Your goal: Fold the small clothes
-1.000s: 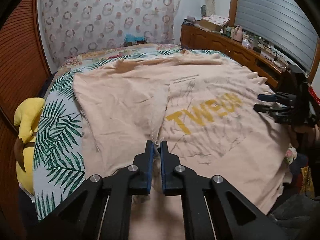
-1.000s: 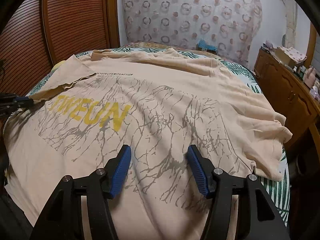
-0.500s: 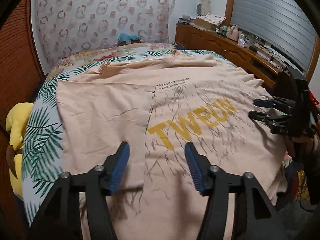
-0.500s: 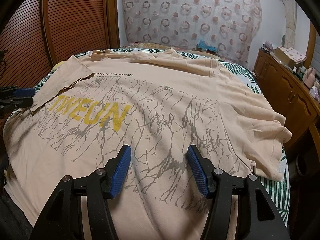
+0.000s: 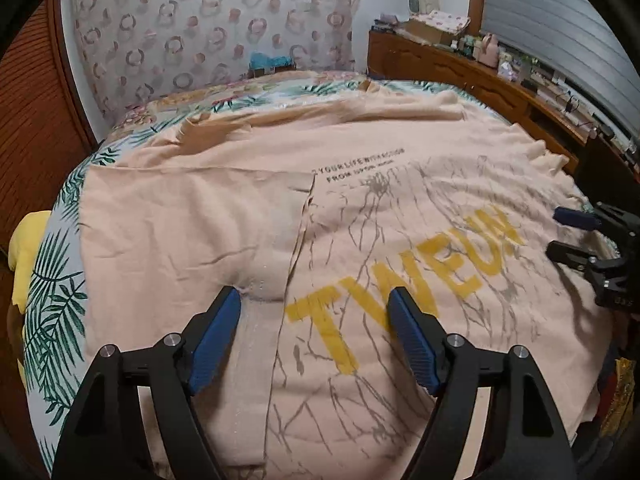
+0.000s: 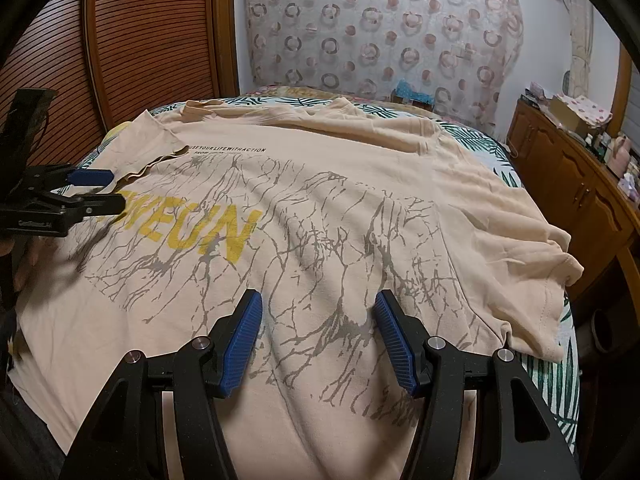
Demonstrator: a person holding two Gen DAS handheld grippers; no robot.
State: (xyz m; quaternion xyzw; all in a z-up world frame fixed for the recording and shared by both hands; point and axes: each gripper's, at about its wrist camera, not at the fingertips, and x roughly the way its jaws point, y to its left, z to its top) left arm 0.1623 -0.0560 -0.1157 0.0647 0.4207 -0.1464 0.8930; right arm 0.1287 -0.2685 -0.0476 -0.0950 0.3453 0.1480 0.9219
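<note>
A peach T-shirt (image 5: 400, 208) with yellow letters and grey crack print lies spread on the bed; it also fills the right wrist view (image 6: 340, 208). Its left side is folded over the front, the folded edge (image 5: 298, 240) running down the middle. My left gripper (image 5: 314, 312) is open and empty just above that folded edge; it also shows in the right wrist view (image 6: 100, 190). My right gripper (image 6: 318, 320) is open and empty over the shirt's lower front; it also shows in the left wrist view (image 5: 568, 232) at the shirt's right edge.
The bed has a leaf-print cover (image 5: 56, 312). A yellow plush toy (image 5: 28, 256) lies at its left edge. A wooden dresser (image 5: 480, 76) with clutter runs along the right. A slatted wooden door (image 6: 152, 40) stands left of the bed.
My left gripper opened and let go of the folded side of the shirt, which now lies flat. It drew back a little. My right gripper stayed open and still.
</note>
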